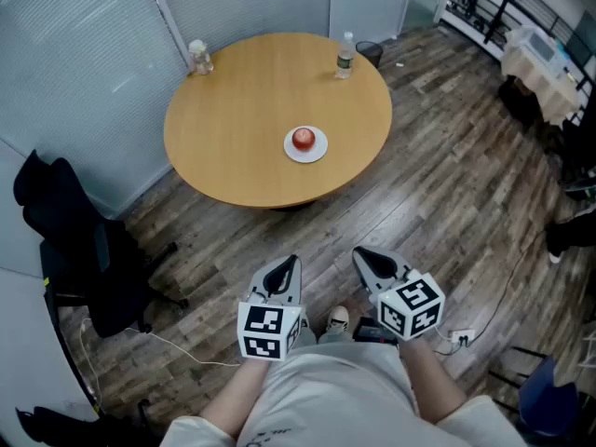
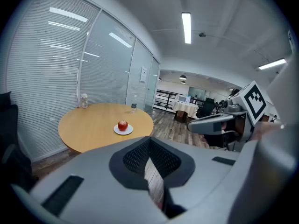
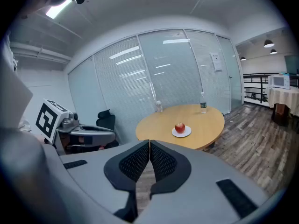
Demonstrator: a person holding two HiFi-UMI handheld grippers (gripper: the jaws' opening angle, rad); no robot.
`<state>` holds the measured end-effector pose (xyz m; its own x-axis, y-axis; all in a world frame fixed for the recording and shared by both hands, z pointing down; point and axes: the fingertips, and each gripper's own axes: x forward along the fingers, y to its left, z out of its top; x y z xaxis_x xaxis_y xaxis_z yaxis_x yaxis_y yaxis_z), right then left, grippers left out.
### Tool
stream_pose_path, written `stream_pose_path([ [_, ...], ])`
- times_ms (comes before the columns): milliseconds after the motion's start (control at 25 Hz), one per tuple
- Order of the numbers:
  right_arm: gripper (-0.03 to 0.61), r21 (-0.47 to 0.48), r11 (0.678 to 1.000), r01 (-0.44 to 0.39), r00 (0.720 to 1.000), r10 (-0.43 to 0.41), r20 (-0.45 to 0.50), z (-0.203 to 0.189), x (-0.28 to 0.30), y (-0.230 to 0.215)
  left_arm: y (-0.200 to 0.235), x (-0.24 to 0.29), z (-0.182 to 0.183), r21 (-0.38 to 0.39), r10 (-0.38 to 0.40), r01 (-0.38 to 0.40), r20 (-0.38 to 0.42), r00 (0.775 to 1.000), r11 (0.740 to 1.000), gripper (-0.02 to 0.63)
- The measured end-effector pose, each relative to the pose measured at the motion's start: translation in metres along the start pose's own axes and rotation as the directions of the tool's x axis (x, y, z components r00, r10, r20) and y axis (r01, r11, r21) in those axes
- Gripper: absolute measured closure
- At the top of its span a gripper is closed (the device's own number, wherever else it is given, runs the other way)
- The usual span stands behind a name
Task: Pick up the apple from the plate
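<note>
Apple (image 1: 303,138) on plate (image 1: 317,153) (round table (image 1: 233,128)), left gripper (image 1: 288,266) and right gripper (image 1: 362,257) closed, empty

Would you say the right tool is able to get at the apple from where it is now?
Probably not yet: the right tool is shut and held well short of the round table. Nothing blocks the apple on its plate, so stepping closer should do.

Round wooden table (image 1: 233,147), water bottle (image 1: 345,57), clear container (image 1: 198,58), black chair (image 1: 107,277)
</note>
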<state>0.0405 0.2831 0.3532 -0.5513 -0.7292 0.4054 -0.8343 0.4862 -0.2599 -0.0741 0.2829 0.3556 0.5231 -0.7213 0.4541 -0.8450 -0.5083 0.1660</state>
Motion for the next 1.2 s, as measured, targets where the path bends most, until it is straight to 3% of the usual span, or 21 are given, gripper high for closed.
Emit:
stream_pose_path([
  [440,0.548,-0.016,1.0,0.01,1.0,-0.01,-0.003,-0.002,0.0,0.011,0.005,-0.009,-0.001,0.001,-0.011,0.011,0.01,1.0,1.0,0.612],
  [920,0.548,0.037,0.993,0.113,0.991,-0.115,0.068,0.008,0.006,0.017,0.028,-0.028,0.002,0.028,-0.059,0.058,0.029,0.998,0.998,0.612],
  [1200,0.548,0.033,0.993,0.117,0.992,-0.119,0.047,0.009,0.026,0.024,0.043,-0.023,-0.001,0.019,-0.081,0.08,0.017,0.997,0.997,0.612],
])
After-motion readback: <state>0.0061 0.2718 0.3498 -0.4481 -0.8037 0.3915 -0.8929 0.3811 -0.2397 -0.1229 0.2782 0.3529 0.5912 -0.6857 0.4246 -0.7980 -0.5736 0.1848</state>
